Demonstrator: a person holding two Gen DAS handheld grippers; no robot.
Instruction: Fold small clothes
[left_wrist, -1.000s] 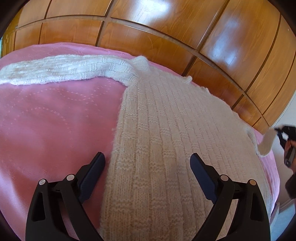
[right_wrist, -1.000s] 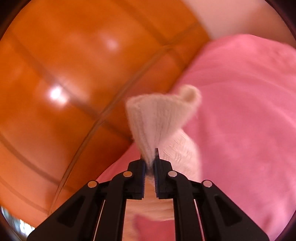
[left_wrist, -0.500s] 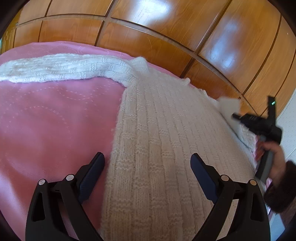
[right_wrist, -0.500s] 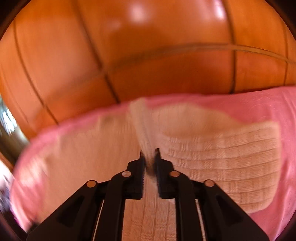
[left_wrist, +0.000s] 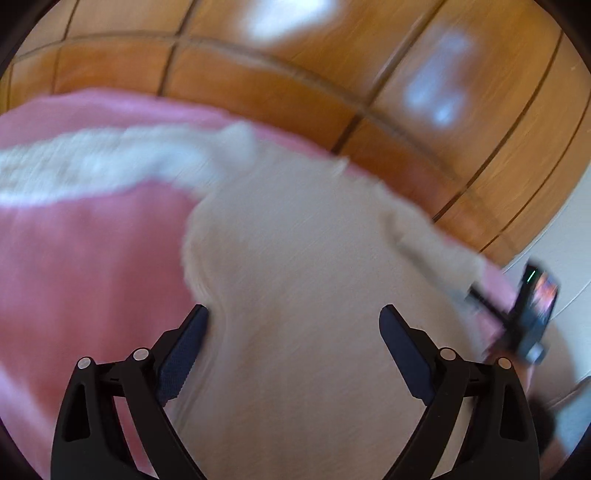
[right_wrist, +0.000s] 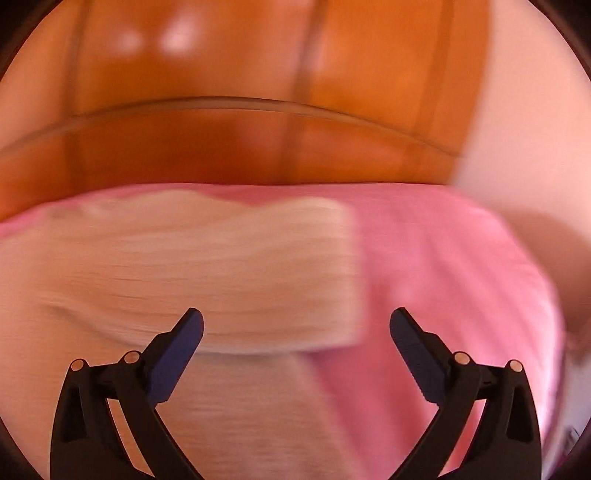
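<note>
A cream knitted sweater (left_wrist: 303, 280) lies flat on a pink bedspread (left_wrist: 85, 266), one sleeve (left_wrist: 96, 166) stretched out to the left. My left gripper (left_wrist: 293, 319) hovers open above the sweater's body, nothing between its fingers. The other sleeve (right_wrist: 221, 273) now lies folded across the body in the right wrist view. My right gripper (right_wrist: 295, 326) is just above that sleeve; its jaws are opening wide and the pads touch no cloth. The right gripper (left_wrist: 524, 314) also shows, blurred, at the right edge of the left wrist view.
A glossy wooden wardrobe (left_wrist: 332, 74) runs along the far side of the bed. A pale wall (right_wrist: 524, 110) stands to the right. Bare pink bedspread (right_wrist: 461, 280) stretches right of the sweater. Both views are motion-blurred.
My right gripper carried the sleeve inward over the sweater's body, then let go and spread its jaws wide. The left gripper lifted a little and stayed open.
</note>
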